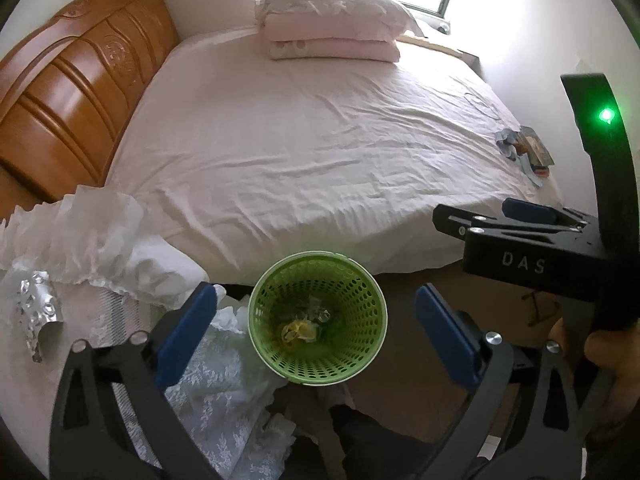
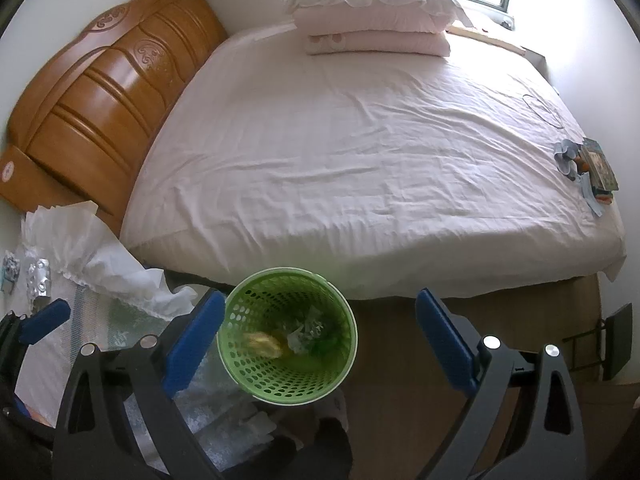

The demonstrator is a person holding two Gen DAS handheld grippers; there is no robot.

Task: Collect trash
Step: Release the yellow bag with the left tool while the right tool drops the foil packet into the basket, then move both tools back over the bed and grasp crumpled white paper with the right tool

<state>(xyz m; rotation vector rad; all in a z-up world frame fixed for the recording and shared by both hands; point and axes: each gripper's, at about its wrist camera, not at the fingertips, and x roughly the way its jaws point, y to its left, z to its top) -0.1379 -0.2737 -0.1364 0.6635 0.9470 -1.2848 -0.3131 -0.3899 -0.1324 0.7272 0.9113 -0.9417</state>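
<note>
A green perforated basket (image 1: 360, 340) stands on the floor by the bed, directly below both grippers. Inside lie a yellow crumpled scrap (image 1: 300, 330) and a clear crinkled wrapper (image 1: 320, 312). My left gripper (image 1: 318, 334) is open wide above the basket's mouth, with nothing touching its blue pads. My right gripper (image 2: 320, 344) is also open over the basket (image 2: 248, 304), its pads bare. In the right wrist view the yellow scrap (image 2: 264, 342) looks blurred. The right gripper (image 1: 484, 212) shows at the right of the left wrist view.
A silver blister pack (image 1: 38, 312) and crumpled white paper (image 1: 80, 232) lie on the lace-covered stand at the left. Blue wrappers and a booklet (image 1: 524, 148) sit at the bed's (image 1: 300, 140) right corner. Folded pillows (image 1: 332, 20) are at the far side, beside the wooden headboard (image 1: 72, 92).
</note>
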